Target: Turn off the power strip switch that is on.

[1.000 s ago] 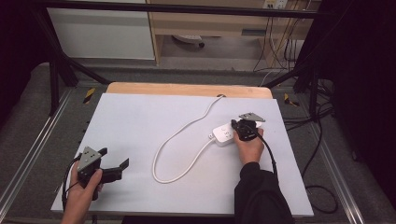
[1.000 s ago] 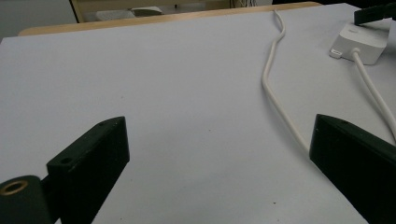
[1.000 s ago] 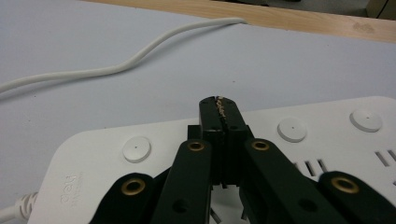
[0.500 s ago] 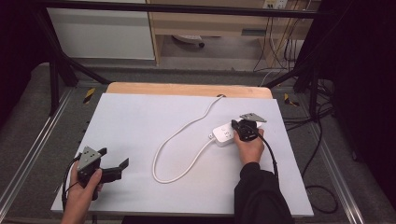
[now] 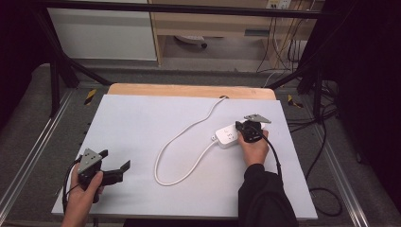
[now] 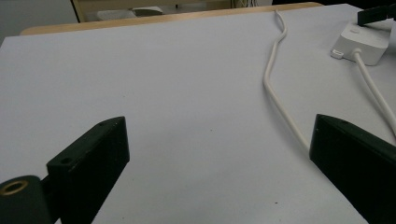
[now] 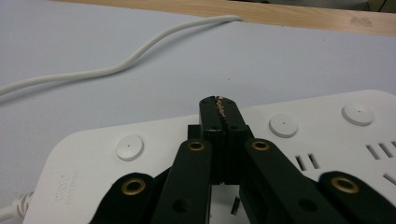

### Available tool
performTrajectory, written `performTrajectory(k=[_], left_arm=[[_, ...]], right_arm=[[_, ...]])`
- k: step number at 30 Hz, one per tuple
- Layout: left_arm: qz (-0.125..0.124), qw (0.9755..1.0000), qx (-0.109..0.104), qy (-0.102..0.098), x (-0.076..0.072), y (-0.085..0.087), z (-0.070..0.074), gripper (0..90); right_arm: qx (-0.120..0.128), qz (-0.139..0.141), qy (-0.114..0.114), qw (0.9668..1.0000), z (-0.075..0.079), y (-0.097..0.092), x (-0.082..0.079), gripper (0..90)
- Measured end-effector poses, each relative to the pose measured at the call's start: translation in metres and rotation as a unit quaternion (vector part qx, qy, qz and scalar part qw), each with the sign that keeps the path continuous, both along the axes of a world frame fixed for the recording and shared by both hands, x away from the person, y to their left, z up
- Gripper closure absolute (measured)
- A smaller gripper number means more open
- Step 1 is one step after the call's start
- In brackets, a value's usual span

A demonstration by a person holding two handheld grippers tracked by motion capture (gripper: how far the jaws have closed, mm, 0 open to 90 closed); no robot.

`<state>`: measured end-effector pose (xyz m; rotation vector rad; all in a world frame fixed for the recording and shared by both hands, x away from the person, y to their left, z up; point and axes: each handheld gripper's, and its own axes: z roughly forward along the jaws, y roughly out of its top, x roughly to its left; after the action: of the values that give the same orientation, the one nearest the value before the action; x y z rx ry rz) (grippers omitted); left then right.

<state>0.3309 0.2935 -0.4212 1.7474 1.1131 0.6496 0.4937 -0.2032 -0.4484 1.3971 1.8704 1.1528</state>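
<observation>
1. The counter is carrying a white sheet across nearly all of its top, with a strip of bare wood showing along the far edge.
2. A white cable is lying on the sheet, running from the far edge in a loose loop toward the person and curving back to the power strip; in the left gripper view the cable is passing just beside the right-hand jaw.
3. The white power strip is lying flat on the right half of the counter, well apart from the left gripper. In the right gripper view the power strip is showing round buttons and socket slots on its top face.
4. The right gripper is sitting over the power strip's right end, held in the person's right hand. In its own view the right gripper is keeping its jaws pressed fully together, with nothing between them, the tips resting over the strip's top face between two buttons; whether they are touching it I cannot tell.
5. The left gripper is resting near the counter's front left corner, its jaws spread wide and gripping nothing, bare sheet lying between them.
</observation>
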Motion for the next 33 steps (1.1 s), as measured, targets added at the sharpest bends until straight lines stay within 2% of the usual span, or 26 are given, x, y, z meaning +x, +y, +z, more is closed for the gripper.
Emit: performTrajectory(k=[19,29,33], left_arm=[[0.000,1.0000,0.000,-0.003,-0.0006,0.0002,0.0006,4.8],[0.001,1.0000,-0.001,-0.004,-0.0006,0.0007,0.0009,4.8],[0.000,1.0000,0.000,-0.004,-0.0007,0.0006,0.0010,4.8]], right_arm=[[-0.028,-0.002,-0.008,0.9996,0.0003,0.0045,-0.0016,90.0],[-0.043,-0.002,-0.005,0.9991,0.0018,0.0070,-0.0014,90.0],[-0.042,-0.002,-0.002,0.9991,0.0024,0.0068,-0.0008,90.0]])
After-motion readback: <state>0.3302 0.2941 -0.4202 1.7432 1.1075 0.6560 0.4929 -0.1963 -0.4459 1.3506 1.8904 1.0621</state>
